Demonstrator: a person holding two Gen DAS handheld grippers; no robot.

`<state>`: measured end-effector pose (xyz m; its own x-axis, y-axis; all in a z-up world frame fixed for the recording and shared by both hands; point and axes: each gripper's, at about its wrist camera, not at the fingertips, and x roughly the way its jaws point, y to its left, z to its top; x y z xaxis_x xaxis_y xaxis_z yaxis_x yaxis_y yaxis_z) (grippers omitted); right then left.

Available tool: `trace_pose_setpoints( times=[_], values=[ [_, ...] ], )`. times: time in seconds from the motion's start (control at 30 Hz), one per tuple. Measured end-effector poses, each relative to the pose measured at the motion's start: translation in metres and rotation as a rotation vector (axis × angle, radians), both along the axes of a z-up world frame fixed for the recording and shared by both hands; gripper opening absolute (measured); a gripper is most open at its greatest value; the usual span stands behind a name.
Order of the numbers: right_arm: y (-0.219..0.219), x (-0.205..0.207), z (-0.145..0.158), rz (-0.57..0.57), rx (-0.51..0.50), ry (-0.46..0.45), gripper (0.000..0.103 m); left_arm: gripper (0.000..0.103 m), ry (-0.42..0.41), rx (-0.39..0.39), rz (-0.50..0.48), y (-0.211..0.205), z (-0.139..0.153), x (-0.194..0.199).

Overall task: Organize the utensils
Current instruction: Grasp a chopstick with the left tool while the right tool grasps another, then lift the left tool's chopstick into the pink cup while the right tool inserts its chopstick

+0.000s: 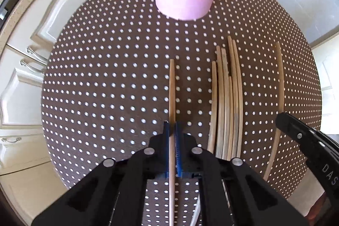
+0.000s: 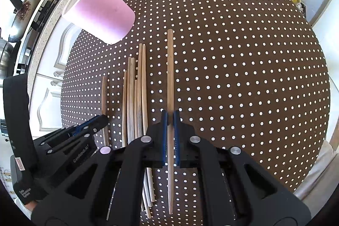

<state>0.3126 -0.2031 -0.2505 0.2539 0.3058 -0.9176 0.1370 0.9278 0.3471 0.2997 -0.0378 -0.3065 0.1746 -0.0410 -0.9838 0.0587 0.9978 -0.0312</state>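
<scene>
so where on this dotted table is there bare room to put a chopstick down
The table is bare to the right of the right tool, out to the rim. It is crowded to its left: the chopstick pile, the left tool and the pink cup.

"GenRobot.AI" is printed on the left gripper; "DAS" on the right gripper.

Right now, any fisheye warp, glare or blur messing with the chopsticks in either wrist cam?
Left wrist: sharp, but the loose chopsticks bow outward from fisheye warp; the wall top right is blown out white. Right wrist: sharp, the held chopstick near centre looks straight; the cabinets at the left edge are curved and overexposed; the pink cup leans from distortion.
</scene>
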Motion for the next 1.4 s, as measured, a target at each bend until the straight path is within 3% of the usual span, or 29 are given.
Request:
trace_pose_setpoints(
  times=[0.33, 0.6, 1.13, 1.4],
  values=[
    [-0.006, 0.0, 0.025, 0.002, 0.005, -0.058, 0.006, 0.006, -0.103, -0.026, 0.026, 0.005, 0.04, 0.004],
    [-0.013, 0.005, 0.067, -0.009, -0.02, -0.178, 0.006, 0.006, -0.186, -0.032, 0.043, 0.032, 0.087, -0.008],
    [-0.005, 0.038, 0.159, -0.013, -0.048, -0.448, 0.006, 0.006, -0.456, -0.023, 0.025, 0.026, 0.185, -0.003],
    [0.014, 0.061, 0.198, -0.008, -0.04, -0.58, 0.006, 0.006, -0.613, -0.056, 0.094, 0.043, 0.231, 0.019]
  ],
)
